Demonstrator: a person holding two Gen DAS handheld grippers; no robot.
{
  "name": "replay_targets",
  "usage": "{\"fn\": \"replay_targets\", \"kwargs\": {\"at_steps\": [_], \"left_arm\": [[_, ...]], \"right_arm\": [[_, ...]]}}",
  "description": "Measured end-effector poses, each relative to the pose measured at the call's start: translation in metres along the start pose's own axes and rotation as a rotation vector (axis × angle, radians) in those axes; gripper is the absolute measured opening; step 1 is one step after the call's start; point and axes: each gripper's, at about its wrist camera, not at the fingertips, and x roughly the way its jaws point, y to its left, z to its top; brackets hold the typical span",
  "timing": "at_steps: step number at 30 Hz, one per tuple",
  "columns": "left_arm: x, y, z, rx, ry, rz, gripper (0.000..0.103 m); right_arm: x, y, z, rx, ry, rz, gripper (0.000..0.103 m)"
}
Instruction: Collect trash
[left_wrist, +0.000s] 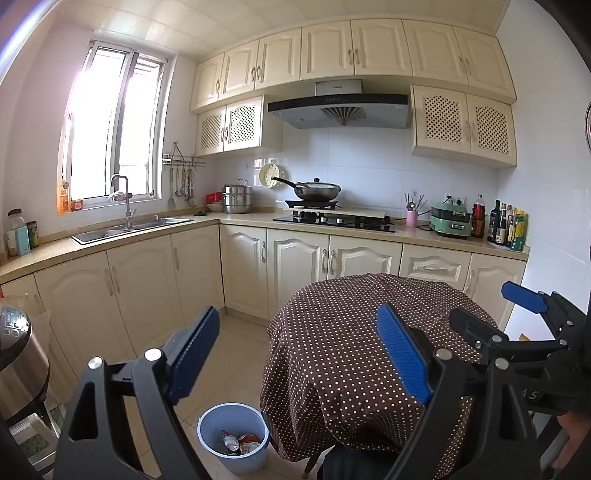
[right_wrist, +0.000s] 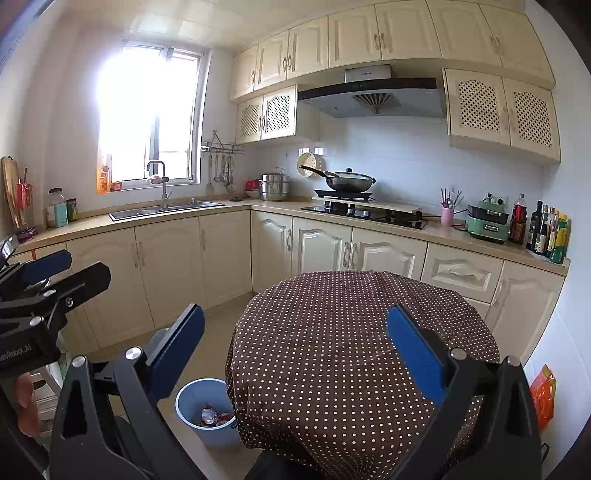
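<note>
Both grippers hang above a round surface (left_wrist: 354, 332) draped in a brown polka-dot tablecloth, filling the lower right of each view. The left gripper (left_wrist: 295, 354) has its blue-padded fingers (left_wrist: 194, 350) spread wide apart, holding nothing; the right gripper (right_wrist: 295, 354) likewise has its fingers (right_wrist: 415, 350) wide apart and empty. On the tiled floor at the lower centre-left, just beside the tablecloth's hanging edge, stands a light blue wastebasket (left_wrist: 233, 435) holding the trash (left_wrist: 240, 443): a crushed can and red wrappers. Cream cabinets, a sink (left_wrist: 129, 227) and a wok (left_wrist: 316, 190) on the stove line the background.
</note>
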Motion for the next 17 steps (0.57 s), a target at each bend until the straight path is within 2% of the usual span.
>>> {"fn": "replay_targets", "kwargs": {"at_steps": [10,17], "left_arm": [[0.004,0.001,-0.003,-0.002,0.015,0.003,0.088],[0.028,0.012,-0.015,-0.035,0.082,0.032,0.09]], "right_arm": [[0.004,0.001,0.0,-0.008,0.01,-0.004,0.096],[0.04,-0.026,-0.003,-0.013,0.064,-0.103,0.096]]}}
